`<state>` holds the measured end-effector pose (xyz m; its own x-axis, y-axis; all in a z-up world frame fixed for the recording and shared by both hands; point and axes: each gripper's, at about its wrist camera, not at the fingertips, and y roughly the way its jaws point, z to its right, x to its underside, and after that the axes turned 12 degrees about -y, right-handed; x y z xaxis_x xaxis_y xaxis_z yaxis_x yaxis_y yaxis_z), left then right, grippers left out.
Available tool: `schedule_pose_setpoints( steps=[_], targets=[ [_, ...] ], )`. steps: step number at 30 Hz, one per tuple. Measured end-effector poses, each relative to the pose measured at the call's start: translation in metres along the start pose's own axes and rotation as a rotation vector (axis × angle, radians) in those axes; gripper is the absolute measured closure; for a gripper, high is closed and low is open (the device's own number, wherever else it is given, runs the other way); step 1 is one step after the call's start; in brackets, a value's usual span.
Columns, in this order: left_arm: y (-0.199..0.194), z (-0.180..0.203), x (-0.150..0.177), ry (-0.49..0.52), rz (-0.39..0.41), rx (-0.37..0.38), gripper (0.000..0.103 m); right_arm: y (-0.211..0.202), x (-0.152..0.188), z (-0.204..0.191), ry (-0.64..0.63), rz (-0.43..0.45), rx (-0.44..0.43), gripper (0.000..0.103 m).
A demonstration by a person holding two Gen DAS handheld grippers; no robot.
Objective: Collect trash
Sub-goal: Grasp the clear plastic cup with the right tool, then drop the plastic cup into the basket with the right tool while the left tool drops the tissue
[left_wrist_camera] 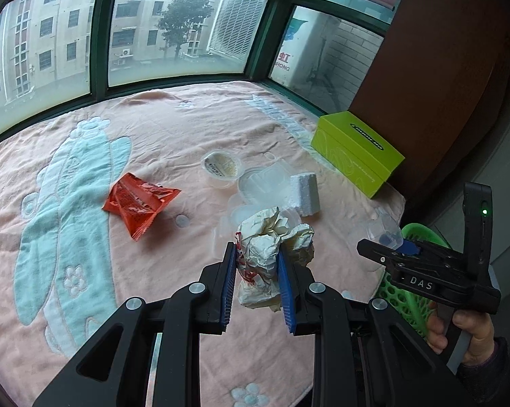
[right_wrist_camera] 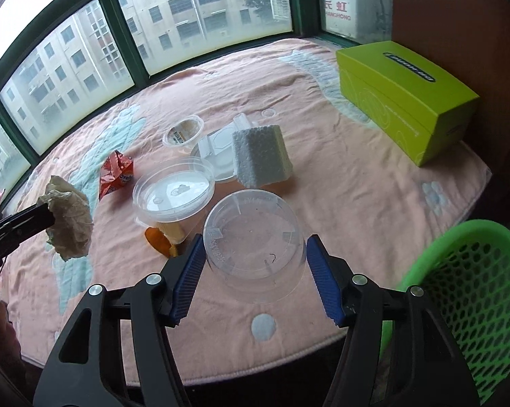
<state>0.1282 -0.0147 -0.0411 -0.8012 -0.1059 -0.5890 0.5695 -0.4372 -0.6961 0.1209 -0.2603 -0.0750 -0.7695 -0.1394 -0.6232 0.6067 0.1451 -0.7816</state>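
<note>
My left gripper (left_wrist_camera: 256, 254) is shut on a crumpled white paper wad (left_wrist_camera: 271, 240) and holds it above the pink blanket; the wad also shows in the right wrist view (right_wrist_camera: 70, 217). My right gripper (right_wrist_camera: 253, 247) is shut on a clear plastic cup (right_wrist_camera: 255, 240), its blue pads pressing both sides. On the blanket lie an orange snack wrapper (left_wrist_camera: 139, 201), a clear round tub (right_wrist_camera: 173, 191), a small pudding cup (right_wrist_camera: 183, 130), a clear lid (right_wrist_camera: 217, 151) and a white foam block (right_wrist_camera: 261, 156). A green mesh basket (right_wrist_camera: 472, 291) stands at the table's right edge.
A lime green tissue box (right_wrist_camera: 407, 98) sits at the back right by a brown cabinet (left_wrist_camera: 434, 68). An orange scrap (right_wrist_camera: 158, 240) lies beside the tub. Windows (left_wrist_camera: 173, 27) run behind the round table (right_wrist_camera: 373, 203).
</note>
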Motion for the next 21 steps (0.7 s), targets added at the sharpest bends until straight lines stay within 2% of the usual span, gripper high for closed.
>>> schedule_pose_setpoints(
  steps=[14,21],
  targets=[
    [0.005,0.081,0.014,0.109,-0.023,0.105,0.08,-0.077,0.055,0.046,0.106,0.055,0.149,0.042],
    [0.013,0.122,0.023,0.165,-0.051,0.162,0.08,-0.1,0.088,0.073,0.172,0.045,0.206,0.042]
  ],
)
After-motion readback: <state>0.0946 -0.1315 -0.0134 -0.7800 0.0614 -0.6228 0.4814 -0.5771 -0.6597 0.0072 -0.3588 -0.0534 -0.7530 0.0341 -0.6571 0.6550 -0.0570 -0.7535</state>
